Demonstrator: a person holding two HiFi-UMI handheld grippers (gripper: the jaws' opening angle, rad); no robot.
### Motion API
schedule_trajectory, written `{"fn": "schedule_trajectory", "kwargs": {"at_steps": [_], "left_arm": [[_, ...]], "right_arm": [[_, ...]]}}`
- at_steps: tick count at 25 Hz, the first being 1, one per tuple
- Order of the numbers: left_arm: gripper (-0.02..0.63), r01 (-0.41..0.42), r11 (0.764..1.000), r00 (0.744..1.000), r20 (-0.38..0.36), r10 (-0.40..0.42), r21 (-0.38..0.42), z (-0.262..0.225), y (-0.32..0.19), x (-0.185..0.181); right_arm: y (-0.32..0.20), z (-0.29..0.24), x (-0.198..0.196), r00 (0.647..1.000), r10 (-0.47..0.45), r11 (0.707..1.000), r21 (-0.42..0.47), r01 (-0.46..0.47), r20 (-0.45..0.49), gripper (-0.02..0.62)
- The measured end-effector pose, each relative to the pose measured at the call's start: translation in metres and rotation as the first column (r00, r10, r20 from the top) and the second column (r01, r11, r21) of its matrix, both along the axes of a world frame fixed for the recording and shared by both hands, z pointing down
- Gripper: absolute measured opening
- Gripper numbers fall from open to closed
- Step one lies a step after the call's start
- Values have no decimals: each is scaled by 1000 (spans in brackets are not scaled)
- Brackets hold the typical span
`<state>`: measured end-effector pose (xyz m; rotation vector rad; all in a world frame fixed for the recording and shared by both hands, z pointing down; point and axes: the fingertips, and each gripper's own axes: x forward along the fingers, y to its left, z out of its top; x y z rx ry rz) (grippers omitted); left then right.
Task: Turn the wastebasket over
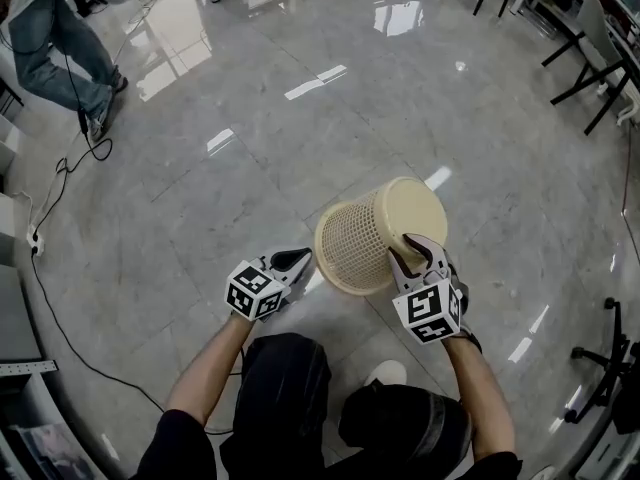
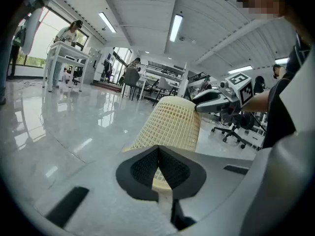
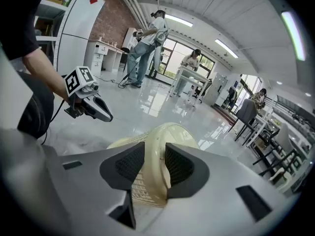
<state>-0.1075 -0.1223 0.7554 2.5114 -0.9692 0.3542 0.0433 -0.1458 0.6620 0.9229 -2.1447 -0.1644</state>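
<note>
Glossy grey floor (image 1: 200, 218), tilted wastebasket (image 1: 362, 240)

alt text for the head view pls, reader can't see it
The right tool grips a cream mesh wastebasket, tilted with its solid base facing up, against a glossy grey floor. The left tool is shut and empty just left of it; another person's legs show at top left.

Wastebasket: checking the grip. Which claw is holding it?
The right claw, clamped on the wastebasket's edge; the left claw is shut on nothing.
</note>
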Motion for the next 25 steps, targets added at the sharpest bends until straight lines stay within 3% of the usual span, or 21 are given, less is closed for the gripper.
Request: {"fn": "schedule_trajectory", "kwargs": {"at_steps": [7, 15, 21, 25], "left_arm": [[8, -2, 1000, 1000, -4, 2, -11, 5, 9, -5], [8, -21, 1000, 1000, -23, 21, -7, 2, 5, 2], [8, -36, 998, 999, -30, 37, 42, -31, 3, 8], [8, -85, 992, 995, -47, 90, 92, -49, -4, 38]], "right_arm": [[21, 54, -10, 986, -62, 997, -61, 53, -154, 101], [18, 58, -8, 990, -41, 998, -46, 35, -135, 102], [18, 48, -23, 1000, 10, 998, -61, -11, -19, 101], [8, 29, -9, 986, 91, 995, -59, -84, 137, 83]]}}
